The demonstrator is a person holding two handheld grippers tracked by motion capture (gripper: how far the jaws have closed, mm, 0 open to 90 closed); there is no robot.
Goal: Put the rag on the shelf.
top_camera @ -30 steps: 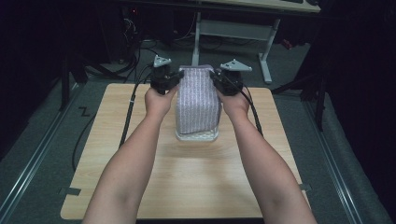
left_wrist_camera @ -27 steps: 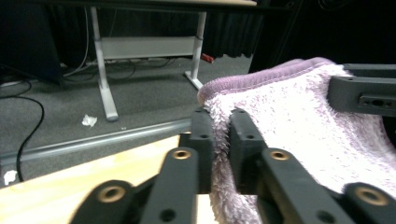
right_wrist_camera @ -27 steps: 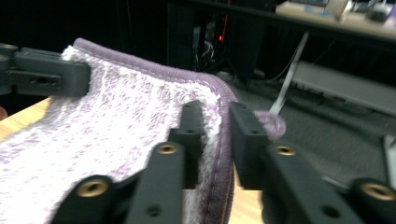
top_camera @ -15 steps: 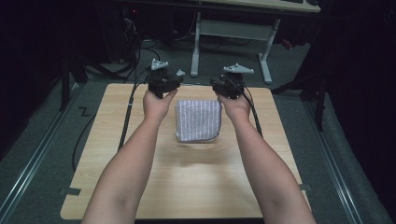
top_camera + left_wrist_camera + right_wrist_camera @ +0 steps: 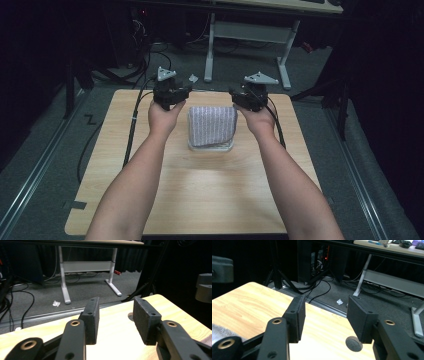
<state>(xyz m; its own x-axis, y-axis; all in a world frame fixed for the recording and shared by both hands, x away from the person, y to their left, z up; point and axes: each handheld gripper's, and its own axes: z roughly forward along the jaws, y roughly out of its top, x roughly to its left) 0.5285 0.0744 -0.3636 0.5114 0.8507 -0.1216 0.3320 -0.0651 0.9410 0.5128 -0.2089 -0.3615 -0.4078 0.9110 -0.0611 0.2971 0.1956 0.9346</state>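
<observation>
Now folded, the towel (image 5: 212, 126) is lying toward the far edge of the desk (image 5: 200, 195), midway between its left and right edges, its near fold draping over a pale layer underneath. The left gripper (image 5: 171, 95) is hovering just beside the towel's far-left corner and the right gripper (image 5: 248, 98) just beside its far-right corner, neither touching the cloth. Both sets of fingers have just been opening and are now standing well apart: in the left gripper view the left gripper (image 5: 115, 321) is framing only bare wood, and in the right gripper view the right gripper (image 5: 325, 317) is likewise holding nothing, with a grey edge of the towel (image 5: 220, 332) showing at the lower left.

The towel is looking soft, light and limp, a ribbed grey fabric that will likely sag and unfold if it is lifted from one point. A pinch at two matching corners, or along one folded edge with both grippers, is looking the safest hold; the weave should give the pads good friction, so slipping is seeming less of a worry than the layers sliding apart. Nothing here is appearing fragile.
</observation>
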